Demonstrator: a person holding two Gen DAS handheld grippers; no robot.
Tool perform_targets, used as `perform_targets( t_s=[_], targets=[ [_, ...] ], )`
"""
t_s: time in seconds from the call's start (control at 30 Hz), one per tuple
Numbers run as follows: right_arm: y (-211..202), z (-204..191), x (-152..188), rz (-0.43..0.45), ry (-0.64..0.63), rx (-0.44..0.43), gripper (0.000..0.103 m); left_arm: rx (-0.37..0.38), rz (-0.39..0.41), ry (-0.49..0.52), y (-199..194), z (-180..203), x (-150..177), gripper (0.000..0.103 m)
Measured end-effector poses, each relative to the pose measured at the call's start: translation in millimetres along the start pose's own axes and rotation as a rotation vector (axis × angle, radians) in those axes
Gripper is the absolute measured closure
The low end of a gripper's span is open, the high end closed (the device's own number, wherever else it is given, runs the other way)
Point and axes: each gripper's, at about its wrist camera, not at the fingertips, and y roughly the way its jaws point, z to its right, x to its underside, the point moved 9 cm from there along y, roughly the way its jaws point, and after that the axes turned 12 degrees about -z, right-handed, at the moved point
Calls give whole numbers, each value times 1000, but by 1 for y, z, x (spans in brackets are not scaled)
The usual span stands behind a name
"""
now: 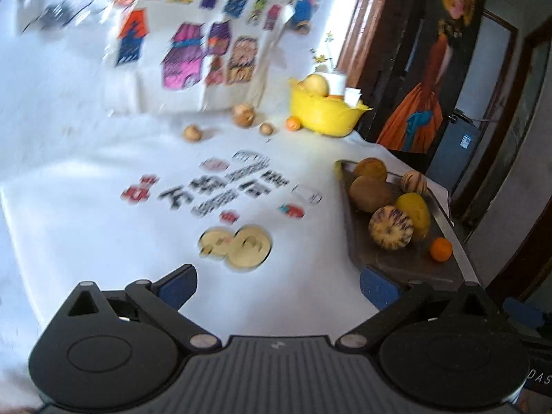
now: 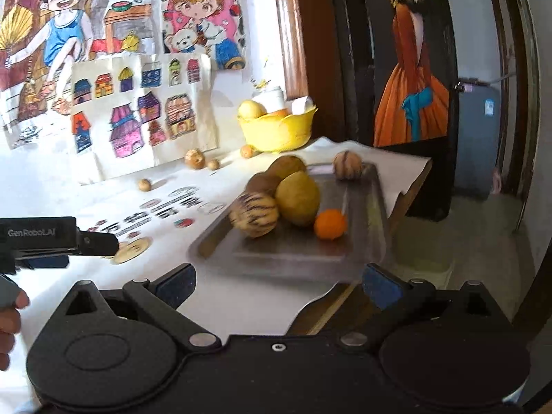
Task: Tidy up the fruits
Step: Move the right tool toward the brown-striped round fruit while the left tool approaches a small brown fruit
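Blue-padded left gripper [image 1: 277,284] spread wide, nothing between its fingers, over white tablecloth [image 1: 86,189]. Right gripper [image 2: 277,284] likewise agape and empty, near edge of metal tray [image 2: 303,258]. On tray: small orange [image 2: 330,224], yellow fruit [image 2: 298,198], striped melon [image 2: 253,214], brown fruits behind, another striped one far. Yellow bowl [image 2: 277,131] with fruit at far wall; small brown fruits loose to its left.

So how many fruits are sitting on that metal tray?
6, perhaps more hidden: orange at front, striped melon left, yellow fruit middle, two brown ones behind, second striped melon at back.
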Motion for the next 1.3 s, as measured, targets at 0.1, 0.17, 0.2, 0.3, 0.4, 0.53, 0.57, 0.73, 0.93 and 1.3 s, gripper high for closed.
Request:
perform_targets(
  t_s=[0.1,0.17,0.2,0.3,0.4,0.53,0.57,0.73,0.93,1.3],
  targets=[
    [-6,-13,11,-27,-3,-5,1,-15,-4,-15,-9,-14,8,1],
    [-9,-21,17,-43,-6,-6,1,-44,-12,-18,-14,-23,12,1],
    [-12,-25,20,-48,-7,-8,1,-63,-26,-26,-15,-27,14,1],
    [-19,-35,26,-60,-4,-6,1,-77,-48,-62,-21,-41,18,0],
    [-29,-44,28,-69,-23,6,1,-70,-76,-106,-24,-53,22,0],
    [-43,-60,27,-42,-47,9,1,-56,-86,-142,-31,-69,28,1],
    [-46,-63,26,-24,-43,1,1,-57,-86,-145,-33,-72,29,1],
    [-38,-71,16,-27,-55,-24,1,-75,-75,-131,-36,-86,20,0],
    [-20,-89,-37,-96,-221,-82,1,-34,-45,-71,-42,-94,-18,1],
    [44,-125,-226,-354,-212,-144,1,-143,100,83,-52,-108,-132,0]
  ],
)
